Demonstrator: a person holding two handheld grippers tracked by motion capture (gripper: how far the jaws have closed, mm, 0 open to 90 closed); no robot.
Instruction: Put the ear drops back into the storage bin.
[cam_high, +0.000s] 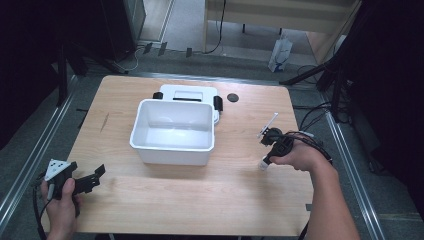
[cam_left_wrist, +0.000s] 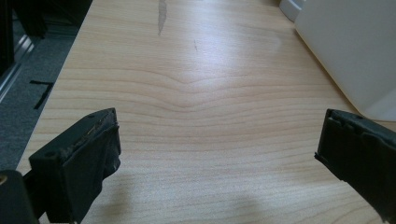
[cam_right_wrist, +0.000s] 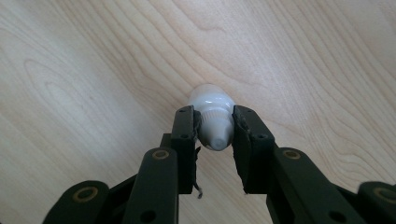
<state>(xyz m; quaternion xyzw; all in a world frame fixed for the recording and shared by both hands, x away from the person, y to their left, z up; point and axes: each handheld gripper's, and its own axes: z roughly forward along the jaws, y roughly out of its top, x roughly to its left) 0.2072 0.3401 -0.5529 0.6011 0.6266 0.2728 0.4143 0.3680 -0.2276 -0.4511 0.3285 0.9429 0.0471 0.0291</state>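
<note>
Right gripper view: a small white bottle (cam_right_wrist: 213, 122) is clamped between the jaws of the right tongs (cam_right_wrist: 214, 127), its cap end facing the camera, over bare wood. High view: the right tongs (cam_high: 266, 161) are seen at the right of the table (cam_high: 165, 200), right of the white tub (cam_high: 172, 131), with the bottle (cam_high: 263, 164) at their tips. The left tongs (cam_high: 95, 176) are held at the near left corner, jaws spread wide with nothing between them.
</note>
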